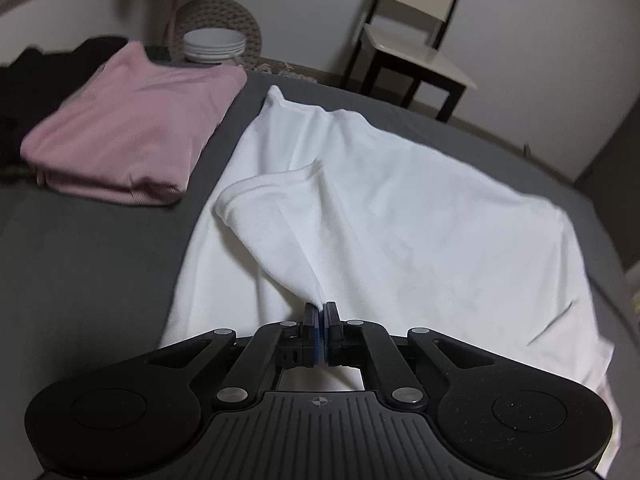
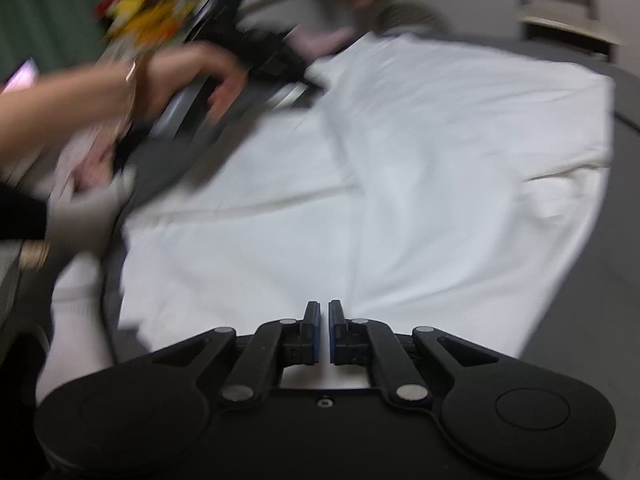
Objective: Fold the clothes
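Note:
A white garment [image 1: 400, 208] lies spread on the grey bed [image 1: 92, 248]. My left gripper [image 1: 321, 308] is shut on a pinched piece of its cloth, which rises as a folded flap [image 1: 276, 216] toward the left. In the blurred right wrist view the same white garment [image 2: 380, 184] fills the middle. My right gripper [image 2: 324, 307] hovers just over its near edge with a narrow gap between the fingers and nothing in them. A hand [image 2: 192, 76] holding the other gripper shows at the upper left of that view.
A folded pink garment [image 1: 132, 128] sits on the bed at the left, with dark clothes [image 1: 40, 76] behind it. Stacked white plates [image 1: 214, 46] and a woven basket [image 1: 236, 16] stand at the back. A chair [image 1: 416, 44] stands by the wall.

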Motion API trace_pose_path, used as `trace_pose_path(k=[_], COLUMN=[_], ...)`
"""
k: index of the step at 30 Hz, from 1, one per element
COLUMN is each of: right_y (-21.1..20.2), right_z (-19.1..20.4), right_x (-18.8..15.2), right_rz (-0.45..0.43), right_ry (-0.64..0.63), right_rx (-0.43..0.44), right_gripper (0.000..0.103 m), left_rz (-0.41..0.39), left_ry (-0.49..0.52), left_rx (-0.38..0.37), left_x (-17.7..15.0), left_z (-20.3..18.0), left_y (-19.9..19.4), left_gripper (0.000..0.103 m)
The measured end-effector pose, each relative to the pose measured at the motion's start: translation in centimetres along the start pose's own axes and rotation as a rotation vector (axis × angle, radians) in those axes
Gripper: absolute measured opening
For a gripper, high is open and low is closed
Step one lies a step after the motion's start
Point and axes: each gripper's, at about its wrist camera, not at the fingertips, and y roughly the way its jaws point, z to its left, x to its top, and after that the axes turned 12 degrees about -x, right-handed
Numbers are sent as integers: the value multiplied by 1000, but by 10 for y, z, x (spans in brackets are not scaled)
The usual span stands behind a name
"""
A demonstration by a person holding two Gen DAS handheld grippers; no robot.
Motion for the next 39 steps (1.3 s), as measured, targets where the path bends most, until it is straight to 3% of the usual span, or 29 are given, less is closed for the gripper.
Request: trace_pose_path(k=[4,5,7,8,10,11,16,19,23,30,32,33,37,39], right_y=[-2,-8,-18,-22,-22,-20,-6,-1,-9,-10,-9,-9,-7,-6], right_z=[11,6,-5,-9,-11,-10,4,8,3,-15,-21,-24,-23,-22], right_x=[-2,-1,0,0,0,0,-1,-3,-4,6,6,6,5,4], right_rz=[31,-7,-68,-90,-97,-85,-12,32,22,-30,-25,-24,-25,-20], right_ry=[-82,-52,9,33,40,29,-56,-76,-58,55,88,102,108,110], right_rx=[44,49,12,-12,-37,-36,-30,27,77,36,16,9,18,19], right_gripper=[6,8,27,46,49,49,49,49,49,52,53,53,55,57], left_rz=[-70,-100,-144,-137,-50,-7,121,217,372,574,556,508,316,316], left_ry=[80,96,98,86,34,14,95,168,250,359,387,375,218,209], left_rx=[18,15,-114,-199,-390,-445,-578,-579,-543,-554,-569,-588,-643,-568], left_x=[2,3,3,2,-1,-4,-21,-30,-45,-64,-58,-51,-35,-38], left_z=[-7,-9,-13,-14,-18,-22,-64,-88,-98,-80,-77,-75,-66,-66], left_y=[-18,-24,-36,-38,-30,-25,-5,10,21,3,-7,-12,-16,-7], left_gripper=[2,2,2,2,2,2,3,4,4,4,4,4,4,4])
